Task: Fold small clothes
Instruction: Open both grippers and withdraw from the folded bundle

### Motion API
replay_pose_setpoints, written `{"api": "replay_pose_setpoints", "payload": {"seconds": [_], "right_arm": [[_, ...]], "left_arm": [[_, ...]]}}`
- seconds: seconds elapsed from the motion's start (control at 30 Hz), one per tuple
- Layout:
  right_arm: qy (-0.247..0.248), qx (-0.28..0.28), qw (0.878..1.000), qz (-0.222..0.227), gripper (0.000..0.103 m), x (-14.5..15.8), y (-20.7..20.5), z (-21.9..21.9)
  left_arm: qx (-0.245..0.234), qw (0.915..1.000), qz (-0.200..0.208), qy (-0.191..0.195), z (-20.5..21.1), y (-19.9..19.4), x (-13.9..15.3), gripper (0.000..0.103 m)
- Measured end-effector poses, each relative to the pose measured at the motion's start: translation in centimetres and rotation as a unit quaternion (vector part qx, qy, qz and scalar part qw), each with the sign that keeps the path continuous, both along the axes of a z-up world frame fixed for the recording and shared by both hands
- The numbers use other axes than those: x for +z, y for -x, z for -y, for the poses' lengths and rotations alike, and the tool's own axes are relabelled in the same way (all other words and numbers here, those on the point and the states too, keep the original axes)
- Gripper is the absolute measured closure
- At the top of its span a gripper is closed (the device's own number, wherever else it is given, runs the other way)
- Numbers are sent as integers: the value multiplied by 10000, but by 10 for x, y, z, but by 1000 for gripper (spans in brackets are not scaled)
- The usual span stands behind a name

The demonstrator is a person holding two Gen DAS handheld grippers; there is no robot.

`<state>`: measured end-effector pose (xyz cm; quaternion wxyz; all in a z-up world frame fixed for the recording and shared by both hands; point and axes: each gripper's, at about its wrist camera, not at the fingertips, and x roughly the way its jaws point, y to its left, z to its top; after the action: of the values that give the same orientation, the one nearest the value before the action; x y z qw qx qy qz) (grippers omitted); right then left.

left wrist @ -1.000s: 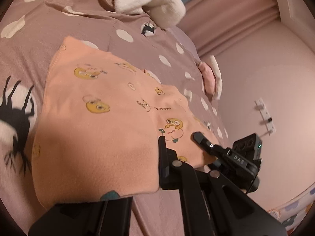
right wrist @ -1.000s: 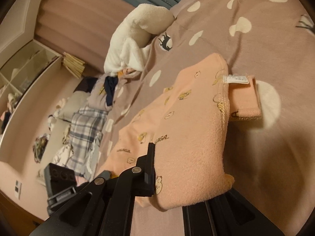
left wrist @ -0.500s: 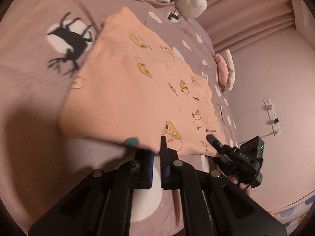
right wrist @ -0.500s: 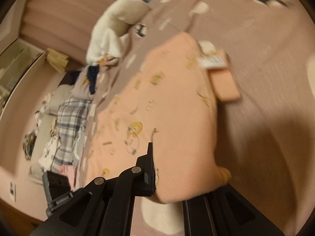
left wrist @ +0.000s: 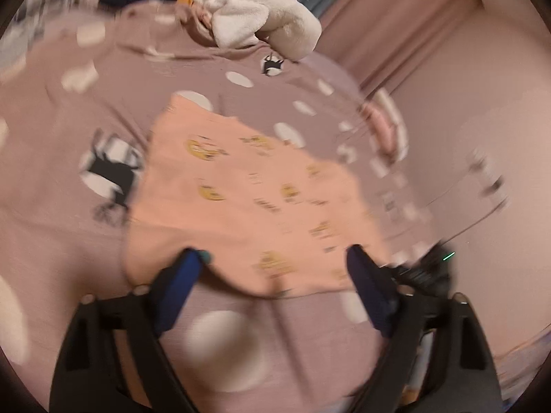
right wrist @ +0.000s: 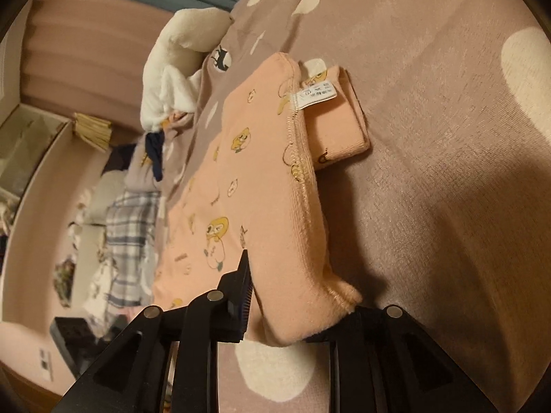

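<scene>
Pinning one corner of the peach garment point(right wrist: 261, 179) is the right gripper point(right wrist: 292, 309): its fingers are clenched on the thick near hem, fabric bulging out between them. That grip keeps the near edge anchored while the other side is free.

Left gripper point(left wrist: 272, 268) is released, jaws spread wide, blue pads point(left wrist: 179, 285) either side of the garment's near edge. Left view is motion-blurred, so I can't tell if the left pad touches the cloth or just sits at its edge. Nothing visibly held between the fingers.

Garment lies flat on the mauve polka-dot bedspread point(right wrist: 447, 137), already doubled over: stacked layers and a stitched seam show along the right edge. A small flap with a white care label point(right wrist: 315, 98) sticks out past that edge, untucked.

White plush toy point(left wrist: 261, 17) and a pile of other clothes point(right wrist: 131, 227) sit further up the bed, well clear of the work area.

My read: mid-fold, one hand repositioning. The protruding flap likely needs tucking or it will make the final fold lumpy. Fabric looks thick and fleecy, so it should hold a crease poorly.
</scene>
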<state>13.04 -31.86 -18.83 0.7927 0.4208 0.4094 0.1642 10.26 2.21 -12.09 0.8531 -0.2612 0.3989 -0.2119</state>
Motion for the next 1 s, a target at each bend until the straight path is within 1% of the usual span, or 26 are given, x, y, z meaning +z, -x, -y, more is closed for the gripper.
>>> {"api": "replay_pose_setpoints", "payload": {"seconds": [0.03,0.07,0.1,0.2,0.27,0.37,0.43,0.53,0.6,0.63,0.67,0.7,0.73,0.77,0.8,0.83,0.87,0.9,0.93,1.0], "right_arm": [[-27,38,10000,18,83,0,1,-1],[-52,59,10000,30,83,-1,2,0],[-92,68,9999,37,83,-1,2,0],[-149,48,9999,29,83,-2,5,1],[-130,-20,9999,20,83,-1,8,0],[-46,-156,9998,86,83,0,12,-2],[57,-255,9996,116,83,1,15,-4],[22,-480,9988,69,81,3,19,-4],[-75,-594,9982,84,74,4,23,-4],[-111,-645,9978,81,72,4,23,-3],[-165,-759,9970,64,67,5,26,-3],[-190,-875,9960,32,59,7,30,-4],[-190,-936,9954,19,54,8,31,-6],[-162,-1014,9947,3,41,14,36,-9],[-132,-1047,9944,-8,24,17,37,-12],[-64,-1098,9939,-32,16,22,40,-15],[82,-1169,9931,-105,3,29,42,-20],[185,-1188,9926,-160,1,32,41,-22],[414,-1179,9917,-313,1,35,40,-27],[501,-1142,9912,-436,1,35,38,-32]], "left_arm": [[18,9999,-28,156,-2,-2,1,8],[43,9998,-31,207,0,-2,4,5],[67,9998,-26,189,0,-3,6,4],[50,10000,17,-39,4,-4,14,2],[143,9997,118,-152,2,-2,20,1],[367,9989,177,-218,-11,2,24,1],[457,9981,212,-340,-23,4,27,1],[691,9946,325,-701,-39,8,31,1],[760,9928,337,-862,-45,9,32,1],[772,9927,356,-852,-48,10,32,1],[779,9931,378,-785,-52,11,32,1],[772,9940,407,-655,-56,13,32,1],[750,9948,428,-533,-58,15,32,0],[707,9958,434,-397,-62,17,33,0],[679,9962,427,-350,-62,17,34,0],[663,9963,425,-336,-63,17,34,0],[667,9962,430,-361,-63,18,35,0],[688,9958,438,-420,-63,18,36,0],[708,9954,440,-481,-62,18,37,0],[681,9951,454,-549,-61,18,38,0]]}}
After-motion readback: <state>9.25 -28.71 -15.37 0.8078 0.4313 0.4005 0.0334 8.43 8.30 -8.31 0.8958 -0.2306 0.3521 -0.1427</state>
